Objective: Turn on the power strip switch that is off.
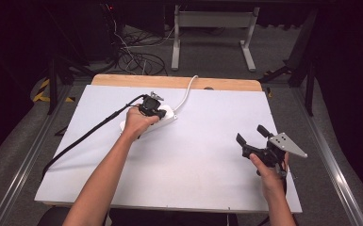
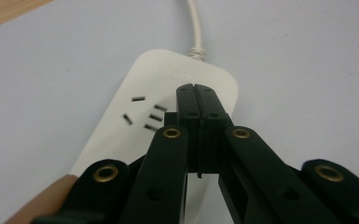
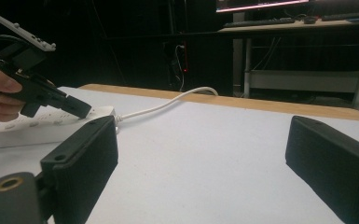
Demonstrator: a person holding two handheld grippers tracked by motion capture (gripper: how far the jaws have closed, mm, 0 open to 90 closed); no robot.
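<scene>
Power strip [image 1: 165,118] lies with its long axis from 8 to 2 o'clock, cord [image 1: 186,94] end toward 2, left gripper [image 1: 160,114] pressed closed on top, empty, right gripper [image 1: 253,135] spread wide, empty.

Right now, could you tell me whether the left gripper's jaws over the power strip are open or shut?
Shut: in the left gripper view the left gripper has its two pads pressed together, empty, tips down at the white power strip.

No readable text is showing.
A faint embossed mark is sitting on the white power strip [image 2: 168,88] near its cord end, too blurred to be made out.
</scene>
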